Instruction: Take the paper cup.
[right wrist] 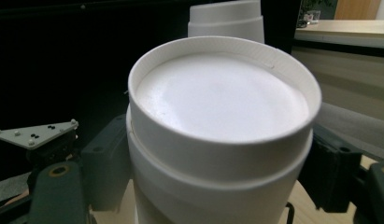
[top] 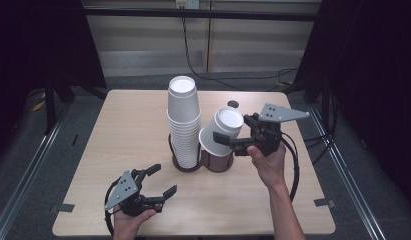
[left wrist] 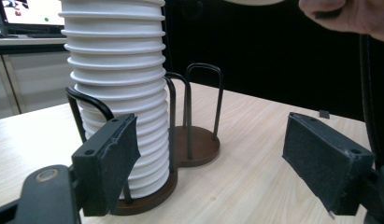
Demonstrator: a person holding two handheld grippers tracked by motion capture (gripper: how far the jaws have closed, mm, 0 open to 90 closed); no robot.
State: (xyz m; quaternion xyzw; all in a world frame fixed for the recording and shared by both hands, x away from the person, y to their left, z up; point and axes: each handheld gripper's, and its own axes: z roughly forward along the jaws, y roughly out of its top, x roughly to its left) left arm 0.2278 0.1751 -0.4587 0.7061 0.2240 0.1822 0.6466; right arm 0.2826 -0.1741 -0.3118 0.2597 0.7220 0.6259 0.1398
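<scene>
I'm at the placing step: my right gripper (top: 222,134) has its jaws clamped on the sides of a pair of nested cups (top: 225,125), held upside down and tilted, bases leaning towards the tall stack (top: 183,125). In the right gripper view the cups (right wrist: 222,107) sit squarely between the two pads, with the upper one seated slightly off-line in the lower. They hang just above the right-hand bay of the rack (top: 219,163), whose left-hand bay already carries the stack. From the left gripper view that right bay (left wrist: 199,140) looks empty inside its wire hoops, and the stack (left wrist: 117,84) stands upright and close beside it. My left gripper (top: 160,181) is low over the near left of the worktop (top: 123,130), jaws apart with nothing between them, pointed at the rack and well clear of it. As I read it, the next move calls for righting the cups so their open mouths face straight down, centring them over the right bay, then lowering them inside the hoops before I let go. The risk is the tilt: a rim could catch on a hoop or nudge the stack, so I'd level them first and go down slowly, and I'd keep the left gripper ready to steady the rack if it shifts.
</scene>
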